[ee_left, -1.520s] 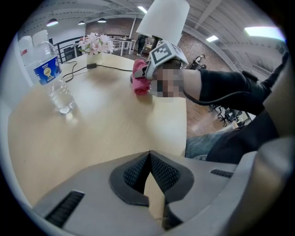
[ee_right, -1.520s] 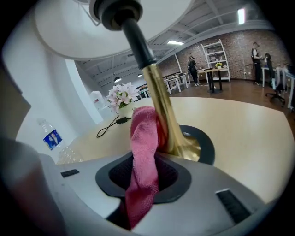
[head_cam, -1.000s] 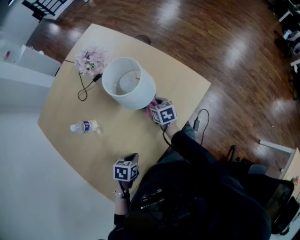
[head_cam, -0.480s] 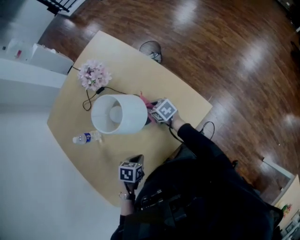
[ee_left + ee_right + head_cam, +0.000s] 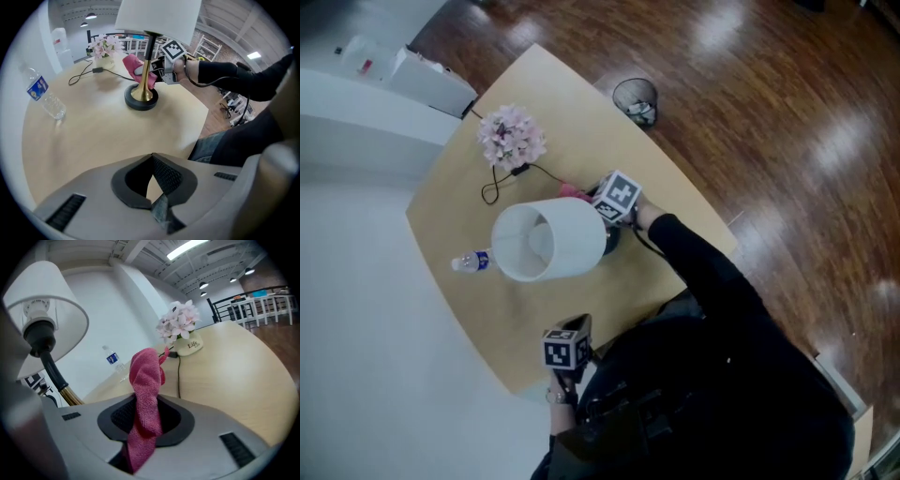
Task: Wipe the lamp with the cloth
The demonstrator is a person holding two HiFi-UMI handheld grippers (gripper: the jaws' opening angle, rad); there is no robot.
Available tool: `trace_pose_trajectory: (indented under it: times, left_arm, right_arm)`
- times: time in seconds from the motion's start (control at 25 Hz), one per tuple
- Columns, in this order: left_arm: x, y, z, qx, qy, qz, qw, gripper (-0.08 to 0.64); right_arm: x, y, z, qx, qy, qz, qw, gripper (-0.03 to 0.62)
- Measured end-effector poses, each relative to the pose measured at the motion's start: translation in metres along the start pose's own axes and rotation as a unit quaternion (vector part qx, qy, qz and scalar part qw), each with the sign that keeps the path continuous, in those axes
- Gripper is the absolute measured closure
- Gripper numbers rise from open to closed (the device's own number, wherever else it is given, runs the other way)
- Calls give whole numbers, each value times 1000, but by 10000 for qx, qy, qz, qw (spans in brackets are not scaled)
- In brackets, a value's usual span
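The lamp [image 5: 551, 239] has a white shade, a brass stem [image 5: 146, 70] and a black round base [image 5: 140, 99], and it stands mid-table. My right gripper [image 5: 614, 202] is beside the stem under the shade, on the side toward the flowers, shut on the pink cloth [image 5: 146, 399]. The cloth sticks up out of the jaws and hangs close against the stem [image 5: 135, 65]; I cannot tell whether they touch. My left gripper [image 5: 567, 352] hovers over the table's near edge, shut with nothing in it [image 5: 152, 187].
A pot of pink flowers [image 5: 512, 136] stands at the far corner, with a black cable [image 5: 502, 183] running from it. A water bottle [image 5: 473, 262] lies left of the lamp. A wire waste bin [image 5: 637, 99] sits on the wooden floor beyond the table.
The right gripper has carried the cloth round the lamp, from its near side toward the flower side, and rolled. The left gripper has shifted a little along the near edge.
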State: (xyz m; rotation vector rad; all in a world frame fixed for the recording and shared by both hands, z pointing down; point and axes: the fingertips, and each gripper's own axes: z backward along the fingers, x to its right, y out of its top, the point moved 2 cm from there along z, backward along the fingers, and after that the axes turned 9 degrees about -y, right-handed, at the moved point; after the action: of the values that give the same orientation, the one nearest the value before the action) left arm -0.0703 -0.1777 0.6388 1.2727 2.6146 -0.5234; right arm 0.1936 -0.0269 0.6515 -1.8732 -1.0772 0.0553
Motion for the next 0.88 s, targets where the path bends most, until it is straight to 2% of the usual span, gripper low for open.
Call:
trace_pose_trajectory:
  times: [0.16,0.32,0.4,0.64,0.8,0.88]
  left_arm:
    - [0,-2,7,157,155,288,9993,555]
    - [-1,2,13,281,197,380,9987,555]
    - [-2,5,14,328,179,344,9987,555]
    - [-5,21,26,471,201,-6,9987,555]
    - [-3,37,49,740,265,-356,9963,555]
    - [-2,43,59,874,283,-517,9944,555]
  right_arm:
    - [-6,-13,-11,-412,113,523,9977,500]
    - [-14,-25,4,-499,129,590,9969,502]
    - [-14,-37,14,-522,-8,503,9974,503]
    - [-20,-81,40,-651,-524,115,9964,506]
    - [-62,-97,50,-554,-506,43,9972,506]
    - [-72,-106,49,-575,-740,41,9956,506]
